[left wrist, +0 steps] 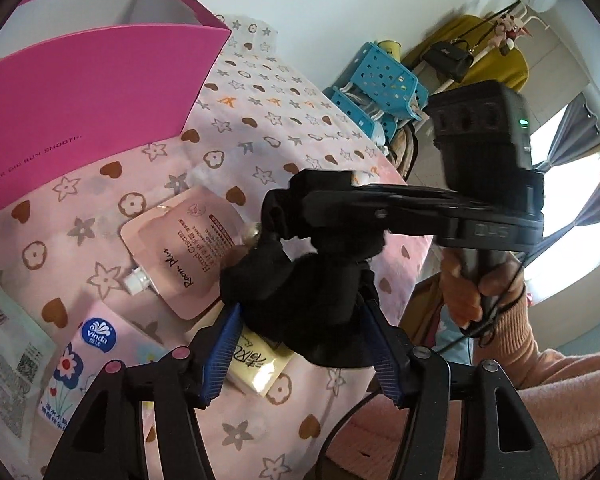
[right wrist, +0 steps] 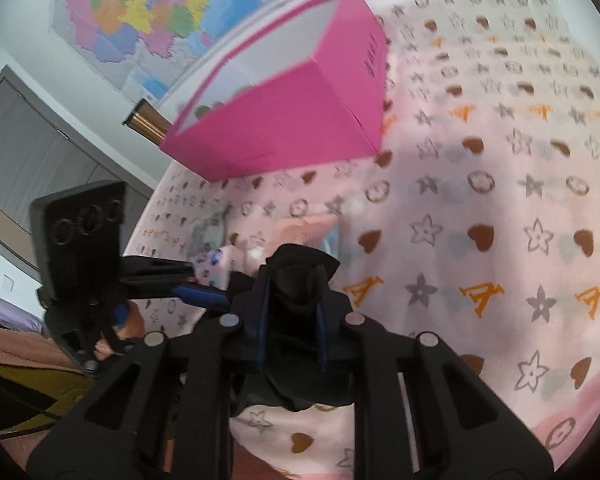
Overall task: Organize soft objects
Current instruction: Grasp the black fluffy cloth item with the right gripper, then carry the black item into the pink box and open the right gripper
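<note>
A pink star-and-heart cloth covers the worktop; a magenta box stands open near its far edge, below a wall map. The right tool pinches a black fabric piece, which sits between the left tool's spread fingers.

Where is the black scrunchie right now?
The black scrunchie is off the flowery tablecloth, pinched by the right gripper, with the left gripper open around it, beside the hand cream pouch.

black cloth between blue pads; pink box behind
</note>
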